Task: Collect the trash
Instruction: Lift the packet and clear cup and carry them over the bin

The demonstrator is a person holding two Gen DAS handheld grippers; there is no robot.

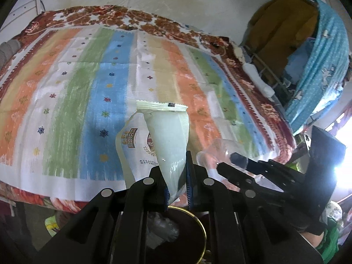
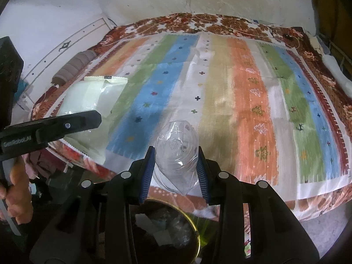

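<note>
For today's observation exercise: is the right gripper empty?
No, the right gripper is clamped on a clear plastic container above the bin.

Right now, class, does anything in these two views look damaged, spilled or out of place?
Nothing is spilled. The clear plastic container in the right gripper is crumpled, and the white wrapper in the left gripper is empty and creased. Both are trash, held above the dark bin.

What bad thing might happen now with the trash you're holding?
1. The wrapper is pinched only near its bottom by the left gripper, so it might slip and miss the bin.
2. The clear cup in the right gripper looks thin; squeezing could crush it or pop it out.
3. The grippers are close together over the bin and might bump.
</note>
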